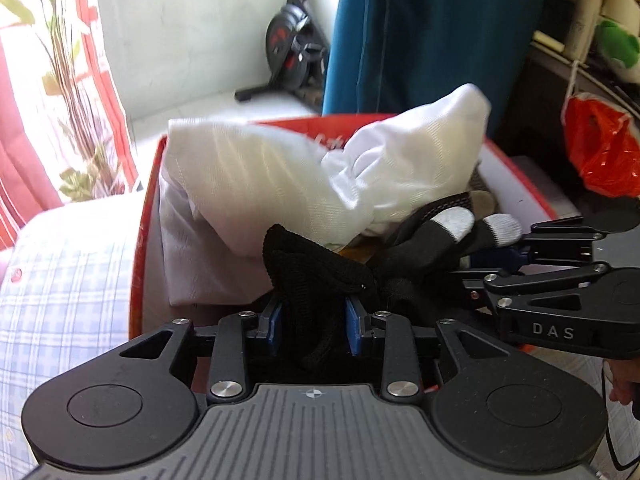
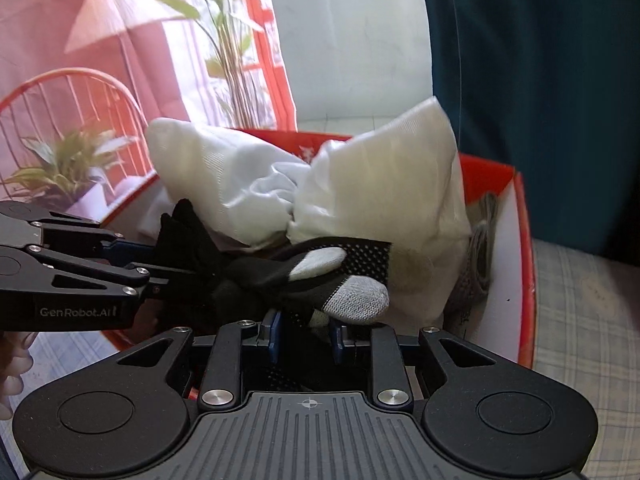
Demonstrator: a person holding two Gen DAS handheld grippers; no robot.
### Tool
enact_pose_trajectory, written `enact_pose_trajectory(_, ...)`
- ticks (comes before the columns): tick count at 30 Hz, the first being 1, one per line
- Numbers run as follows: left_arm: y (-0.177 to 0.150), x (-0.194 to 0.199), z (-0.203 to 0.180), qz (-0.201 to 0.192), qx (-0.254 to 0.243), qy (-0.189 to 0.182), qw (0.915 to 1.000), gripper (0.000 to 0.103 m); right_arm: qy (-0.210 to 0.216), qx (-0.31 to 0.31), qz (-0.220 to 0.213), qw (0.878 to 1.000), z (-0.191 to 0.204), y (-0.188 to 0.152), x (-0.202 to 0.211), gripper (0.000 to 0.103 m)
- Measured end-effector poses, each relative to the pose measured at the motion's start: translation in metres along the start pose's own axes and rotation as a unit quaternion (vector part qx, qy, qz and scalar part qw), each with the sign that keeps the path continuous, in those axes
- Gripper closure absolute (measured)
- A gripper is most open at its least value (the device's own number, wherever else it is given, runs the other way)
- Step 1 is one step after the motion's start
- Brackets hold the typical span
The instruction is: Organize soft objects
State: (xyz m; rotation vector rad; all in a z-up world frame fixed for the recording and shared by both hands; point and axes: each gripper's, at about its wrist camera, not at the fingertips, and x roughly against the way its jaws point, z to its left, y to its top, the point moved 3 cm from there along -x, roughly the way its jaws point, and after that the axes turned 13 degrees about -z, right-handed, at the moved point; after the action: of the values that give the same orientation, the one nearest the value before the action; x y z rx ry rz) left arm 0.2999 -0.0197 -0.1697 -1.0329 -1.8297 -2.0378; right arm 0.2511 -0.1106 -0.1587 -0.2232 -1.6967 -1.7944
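Left gripper [image 1: 314, 326], bottom centre of the left wrist view, jaws clenched on the cuff end of a black knit glove [image 1: 320, 276]. Blue pads [image 1: 276, 326] press the fabric from both sides. Right gripper [image 2: 306, 334], bottom centre of the right wrist view, jaws clenched on the finger end of the same glove [image 2: 280, 280], near its grey fingertips [image 2: 356, 300]. The glove is stretched between the two grippers, low in both frames, above the near edge of a red box [image 1: 146, 216]. The box sits mid-frame on a bed with a pale plaid sheet [image 1: 68, 264] and holds a crumpled white cloth [image 1: 280, 172] that fills most of it. A grey knit item [image 2: 480, 252] lies along the box's right inner wall in the right wrist view, possibly another glove; the view is too partial to tell. Teal curtain [image 1: 420, 32] upper right. Exercise bike [image 1: 292, 48] upper centre. Orange plastic bag [image 1: 600, 144] at right edge.
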Motion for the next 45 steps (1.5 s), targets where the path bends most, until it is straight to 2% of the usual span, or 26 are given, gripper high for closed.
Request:
enact_pose_trajectory(4, 0.001, -0.010, 0.008, 0.015, 0.010, 0.001, 0.9998, 0.066, -0.001, -0.011, 0.025, 1.000, -0.002, 0.003, -0.012, 0.080)
enact_pose_trajectory(9, 0.001, -0.010, 0.011, 0.015, 0.008, 0.001, 0.9998, 0.065, 0.000, -0.008, 0.047, 0.999, 0.000, 0.003, -0.020, 0.080)
enact_pose_trajectory(13, 0.000, -0.005, 0.003, 0.004, 0.006, 0.007, 0.9999, 0.063, -0.004, -0.014, 0.039, 0.999, 0.000, -0.001, -0.019, 0.079)
enact_pose_trajectory(14, 0.000, -0.004, 0.002, 0.002, 0.007, 0.009, 0.9999, 0.063, -0.007, -0.013, 0.039, 0.999, 0.000, -0.001, -0.018, 0.075)
enact_pose_trajectory(17, -0.001, 0.003, 0.001, -0.006, 0.000, 0.012, 0.9999, 0.059, -0.013, -0.010, 0.025, 1.000, 0.000, -0.005, -0.008, 0.073)
enact_pose_trajectory(21, -0.002, 0.015, -0.003, -0.018, -0.008, 0.019, 0.9996, 0.044, -0.026, -0.010, 0.003, 1.000, 0.004, -0.009, 0.005, 0.070)
enact_pose_trajectory(24, -0.002, 0.027, -0.005, -0.027, -0.014, 0.027, 0.9992, 0.034, -0.032, -0.001, -0.011, 0.999, 0.007, -0.010, 0.018, 0.060)
enact_pose_trajectory(26, -0.002, 0.036, -0.006, -0.034, -0.019, 0.031, 0.9988, 0.029, -0.031, 0.003, -0.021, 0.999, 0.011, -0.009, 0.027, 0.045)
enact_pose_trajectory(30, -0.003, 0.053, -0.008, -0.052, -0.025, 0.048, 0.9972, 0.015, -0.030, -0.002, -0.039, 0.999, 0.016, -0.008, 0.046, 0.035)
enact_pose_trajectory(32, -0.004, 0.061, -0.010, -0.062, -0.026, 0.058, 0.9961, 0.012, -0.031, -0.005, -0.049, 0.998, 0.017, -0.007, 0.056, 0.017)
enact_pose_trajectory(37, -0.004, 0.085, -0.011, -0.087, -0.019, 0.082, 0.9927, 0.003, -0.035, -0.010, -0.071, 0.997, 0.022, -0.004, 0.078, 0.003)
enact_pose_trajectory(45, 0.000, 0.130, -0.018, -0.131, -0.002, 0.097, 0.9866, 0.000, -0.042, -0.023, -0.098, 0.994, 0.027, 0.002, 0.114, 0.000)
